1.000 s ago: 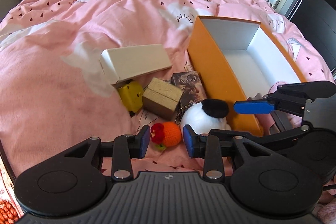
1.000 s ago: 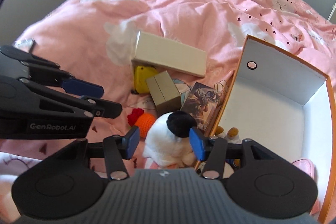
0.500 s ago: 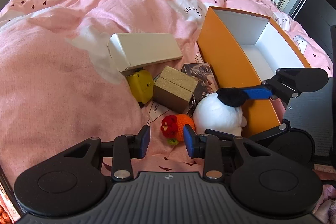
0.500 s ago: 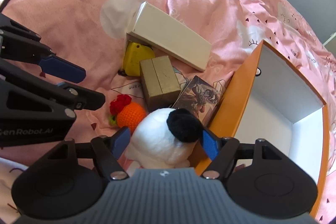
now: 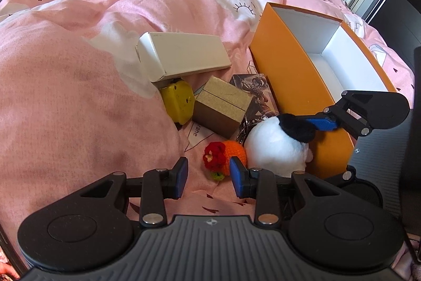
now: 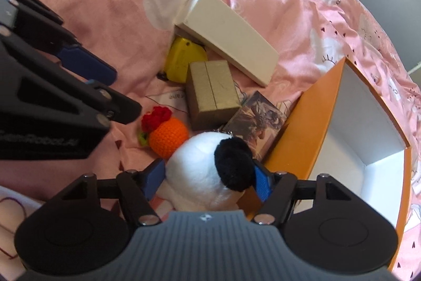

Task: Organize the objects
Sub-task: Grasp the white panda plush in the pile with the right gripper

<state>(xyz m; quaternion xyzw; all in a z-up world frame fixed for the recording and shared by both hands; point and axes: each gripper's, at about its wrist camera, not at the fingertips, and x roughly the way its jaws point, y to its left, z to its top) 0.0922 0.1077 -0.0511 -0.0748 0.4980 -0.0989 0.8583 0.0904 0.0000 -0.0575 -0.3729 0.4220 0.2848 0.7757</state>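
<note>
Because the clutter lies heaped just beside the orange box (image 5: 286, 86), each piece has only a short way to go into its white, empty-looking interior. The right hand-held gripper (image 6: 208, 179) straddles the white plush toy (image 6: 200, 175), a soft round body with a black fuzzy ear; its jaws have just been closing and the blue pads sit at its sides, though I cannot tell if they press yet. The left hand-held gripper (image 5: 209, 177) stands narrow and empty, hovering just short of the crocheted orange ball (image 5: 232, 153) with its red woolly flower. Behind lie a rigid brown cardboard box (image 5: 222, 107), a glossy yellow toy (image 5: 177, 103) tucked under a long cream carton (image 5: 181, 55), and a printed card (image 6: 256, 123), all on the pink bed quilt (image 5: 79, 96)
</note>
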